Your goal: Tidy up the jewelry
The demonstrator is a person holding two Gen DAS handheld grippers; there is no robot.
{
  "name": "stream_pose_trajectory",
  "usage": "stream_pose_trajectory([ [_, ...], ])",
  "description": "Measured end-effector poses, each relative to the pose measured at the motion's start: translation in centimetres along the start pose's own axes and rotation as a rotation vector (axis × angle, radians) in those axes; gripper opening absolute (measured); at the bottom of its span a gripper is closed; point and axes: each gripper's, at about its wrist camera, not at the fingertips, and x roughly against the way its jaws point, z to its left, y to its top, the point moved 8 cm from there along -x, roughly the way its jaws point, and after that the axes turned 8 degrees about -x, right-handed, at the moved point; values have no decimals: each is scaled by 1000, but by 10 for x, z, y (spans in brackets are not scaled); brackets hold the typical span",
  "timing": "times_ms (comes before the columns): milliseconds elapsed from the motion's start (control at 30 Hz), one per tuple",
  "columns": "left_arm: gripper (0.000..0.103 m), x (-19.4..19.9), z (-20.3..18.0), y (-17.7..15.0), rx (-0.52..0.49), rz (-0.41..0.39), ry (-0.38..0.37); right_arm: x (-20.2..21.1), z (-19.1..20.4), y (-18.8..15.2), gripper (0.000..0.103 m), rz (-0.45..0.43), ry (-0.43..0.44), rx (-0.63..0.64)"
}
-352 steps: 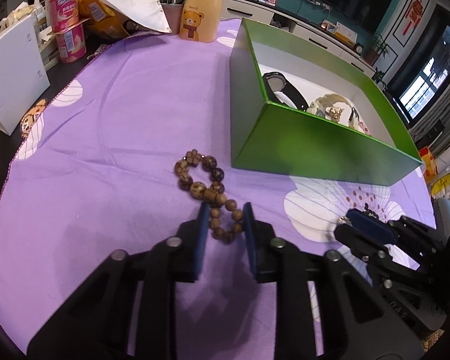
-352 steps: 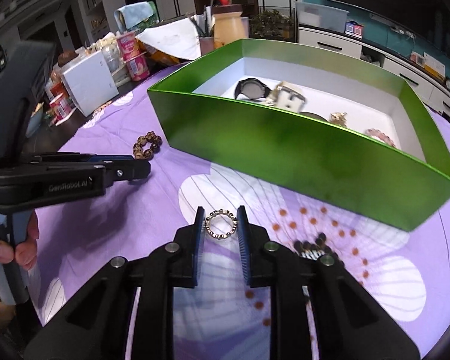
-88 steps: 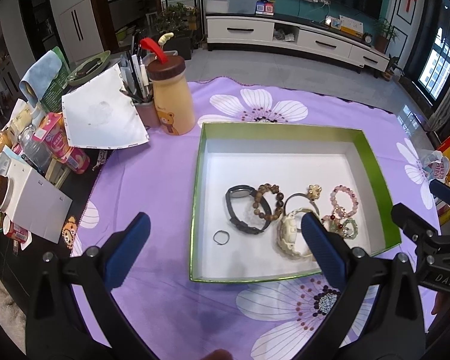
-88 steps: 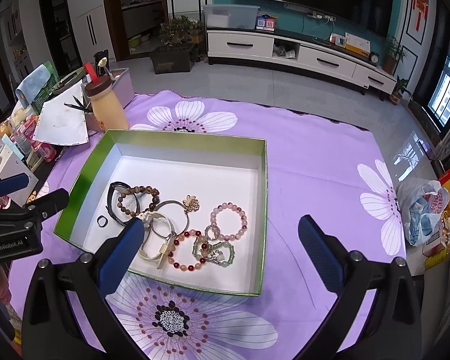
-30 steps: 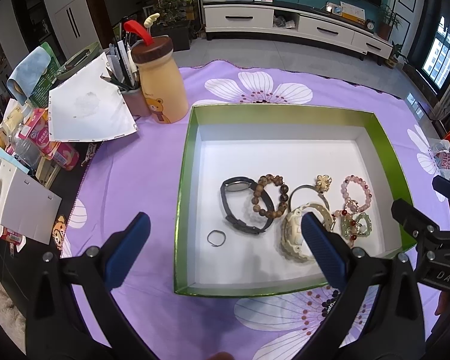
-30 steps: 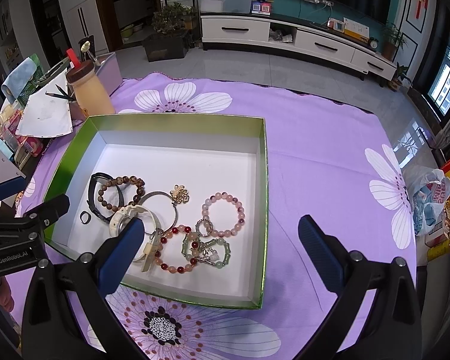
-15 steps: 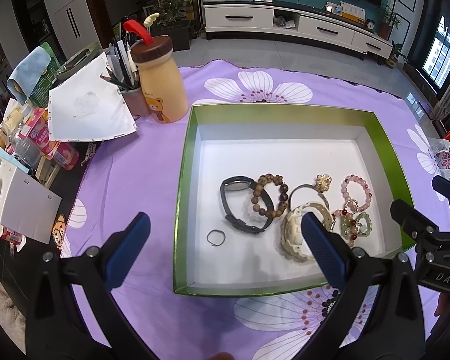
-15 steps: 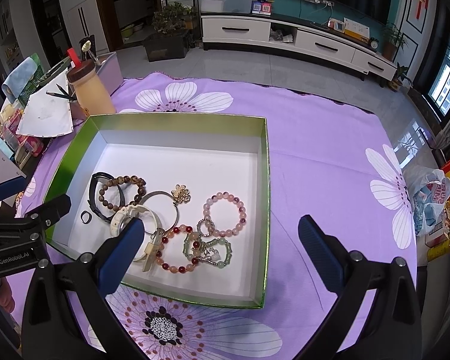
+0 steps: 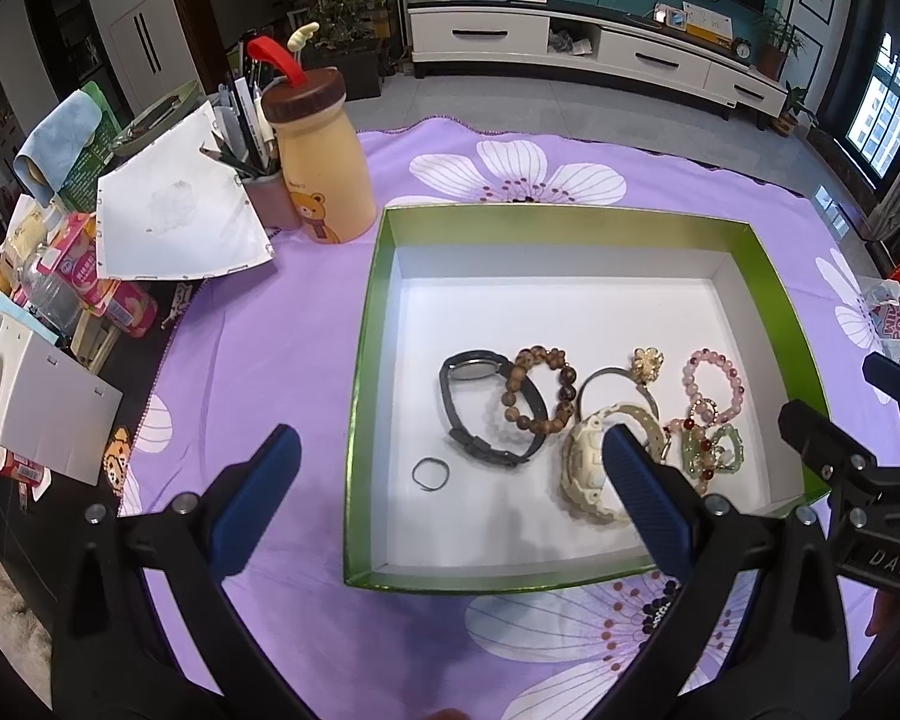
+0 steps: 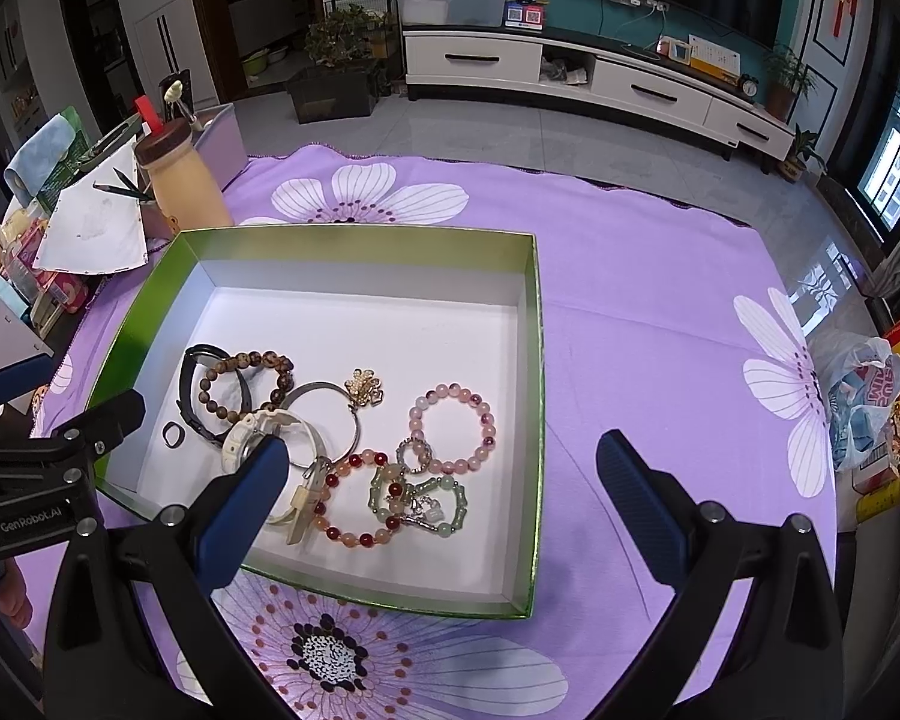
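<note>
From my left tongs (image 9: 447,483) I look down with the jaws spread wide and nothing between them. Under them sits the green box (image 9: 363,360) on the purple flowered cloth (image 9: 258,372). Inside the box, toward its near side, lie a small dark ring (image 9: 431,473), a black watch (image 9: 480,405), a brown bead bracelet (image 9: 540,390), a thin bangle with a gold flower (image 9: 647,363), a cream watch (image 9: 588,468) and a pink bead bracelet (image 9: 713,375). A bear bottle (image 9: 321,162) stands beyond the box's far left corner.

From my right tongs (image 10: 438,477) the jaws are wide too, holding nothing. The same box (image 10: 534,396) lies below, with a red and orange bead bracelet (image 10: 354,501) and a green bead bracelet (image 10: 417,501) touching near its front. My left tongs (image 10: 60,438) hover at the box's left edge.
</note>
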Motion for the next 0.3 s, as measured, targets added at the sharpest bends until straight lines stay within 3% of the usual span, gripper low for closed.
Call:
stream_pose_trajectory([
  [300,101,-2,1,-2,4,11,9,1,1,0,102,-1,0,0],
])
